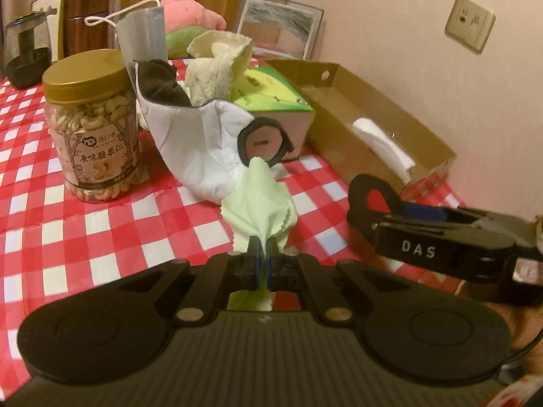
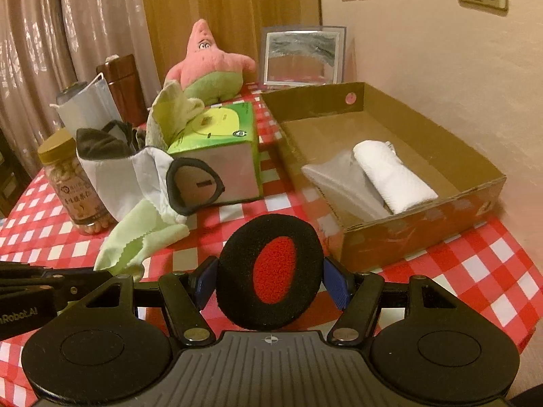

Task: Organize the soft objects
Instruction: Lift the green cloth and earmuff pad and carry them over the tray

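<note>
My left gripper (image 1: 260, 247) is shut on a pale green cloth (image 1: 263, 196), which trails forward over the checkered table; the cloth also shows in the right wrist view (image 2: 135, 237). My right gripper (image 2: 271, 281) is shut on a black foam ear pad with a red centre (image 2: 271, 271), held above the table in front of the cardboard box (image 2: 424, 217); the pad also shows in the left wrist view (image 1: 373, 196). The box holds a rolled white towel (image 2: 393, 176) and a grey cloth (image 2: 342, 179). A second black ear pad (image 2: 195, 183) leans on a white cloth pile (image 2: 115, 176).
A green tissue box (image 2: 220, 135) stands mid-table, with a nut jar (image 1: 91, 129), a face mask (image 1: 142, 34) and a beige towel (image 1: 217, 68) to its left. A pink starfish plush (image 2: 210, 64) and a picture frame (image 2: 302, 56) sit by the back wall (image 2: 424, 51).
</note>
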`<state>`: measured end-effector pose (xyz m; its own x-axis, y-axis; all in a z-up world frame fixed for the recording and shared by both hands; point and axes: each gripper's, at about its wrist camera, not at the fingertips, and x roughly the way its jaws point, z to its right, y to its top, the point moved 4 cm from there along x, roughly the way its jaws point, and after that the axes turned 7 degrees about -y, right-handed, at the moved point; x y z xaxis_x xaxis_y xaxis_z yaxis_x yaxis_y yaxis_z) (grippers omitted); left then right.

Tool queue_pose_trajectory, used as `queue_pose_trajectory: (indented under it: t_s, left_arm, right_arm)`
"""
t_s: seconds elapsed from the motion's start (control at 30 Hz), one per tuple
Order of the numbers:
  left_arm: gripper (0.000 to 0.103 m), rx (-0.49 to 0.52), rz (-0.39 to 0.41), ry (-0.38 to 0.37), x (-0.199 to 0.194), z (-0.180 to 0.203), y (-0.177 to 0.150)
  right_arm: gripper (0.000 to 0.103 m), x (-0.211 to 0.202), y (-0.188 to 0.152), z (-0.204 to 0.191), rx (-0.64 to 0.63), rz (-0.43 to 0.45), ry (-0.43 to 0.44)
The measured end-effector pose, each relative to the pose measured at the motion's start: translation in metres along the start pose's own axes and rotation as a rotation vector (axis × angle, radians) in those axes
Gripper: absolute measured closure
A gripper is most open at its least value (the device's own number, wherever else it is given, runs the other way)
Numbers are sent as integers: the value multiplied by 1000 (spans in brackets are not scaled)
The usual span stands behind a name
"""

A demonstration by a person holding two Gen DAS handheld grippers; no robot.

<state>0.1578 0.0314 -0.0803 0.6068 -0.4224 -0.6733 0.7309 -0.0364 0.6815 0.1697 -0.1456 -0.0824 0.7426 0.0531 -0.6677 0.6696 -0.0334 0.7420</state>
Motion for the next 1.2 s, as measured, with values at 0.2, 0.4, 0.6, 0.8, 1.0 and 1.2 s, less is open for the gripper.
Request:
queue_pose_trajectory:
  t_s: [0.2, 0.4, 0.6, 0.8, 1.0, 1.2]
  left_arm:
    - [101, -42, 35, -11, -16, 14, 1]
    - [101, -32, 50, -29, -27, 34, 3]
    - [101, -23, 70, -45, -34, 50, 9]
    - [101, -20, 84, -54, -35, 61, 20]
    - [101, -33, 93, -61, -31, 71, 29]
    - [101, -35, 102, -79, -24, 84, 41]
  right_arm:
    - [37, -14, 0, 8, 22, 18, 3]
    - [37, -29, 3, 18, 49, 46, 2]
    - [37, -40, 6, 28, 80, 63, 1]
    - [37, -49, 12, 37, 100, 80, 4]
    - [37, -58, 22, 49, 127, 94, 4]
    - [37, -65, 44, 70, 169, 96, 15]
